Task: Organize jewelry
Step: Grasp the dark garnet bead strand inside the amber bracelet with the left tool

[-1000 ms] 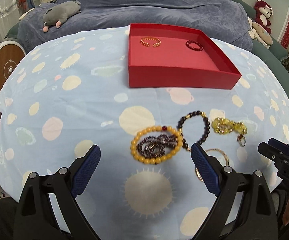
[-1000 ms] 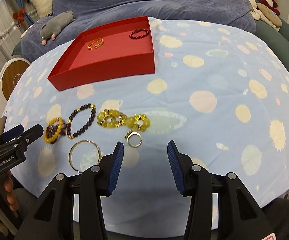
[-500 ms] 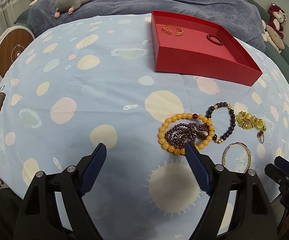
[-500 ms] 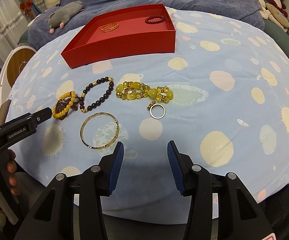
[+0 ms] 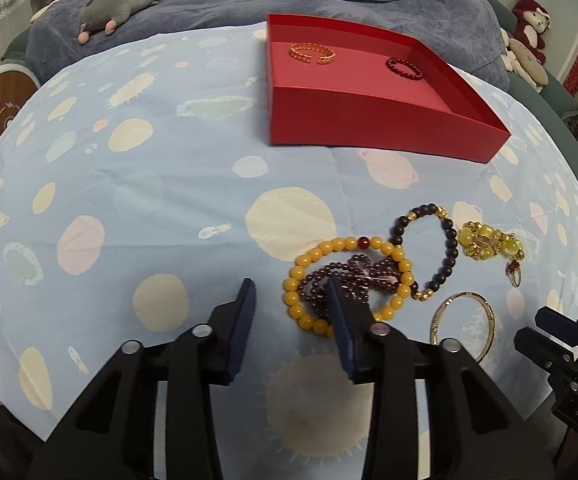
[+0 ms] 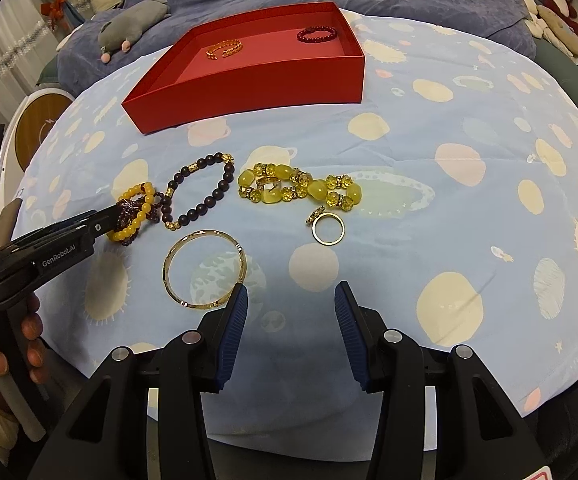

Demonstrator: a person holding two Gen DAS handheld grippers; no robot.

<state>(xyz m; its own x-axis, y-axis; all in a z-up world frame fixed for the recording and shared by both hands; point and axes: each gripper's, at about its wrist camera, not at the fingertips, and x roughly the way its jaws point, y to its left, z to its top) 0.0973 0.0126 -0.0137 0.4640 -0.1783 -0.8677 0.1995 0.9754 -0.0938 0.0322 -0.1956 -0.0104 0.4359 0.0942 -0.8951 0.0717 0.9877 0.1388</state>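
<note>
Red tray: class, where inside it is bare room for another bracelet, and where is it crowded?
The red tray holds only a gold cuff and a dark red bracelet, both near the far wall. Its whole near half is bare. The crowding is outside, among the pieces on the cloth before the tray.

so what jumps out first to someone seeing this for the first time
The red tray at the far side of the spotted blue cloth, holding only a gold cuff and a dark red bead bracelet. Nearer lies a cluster of loose jewelry, where the left hand-held gripper reaches the orange bead bracelet.
</note>
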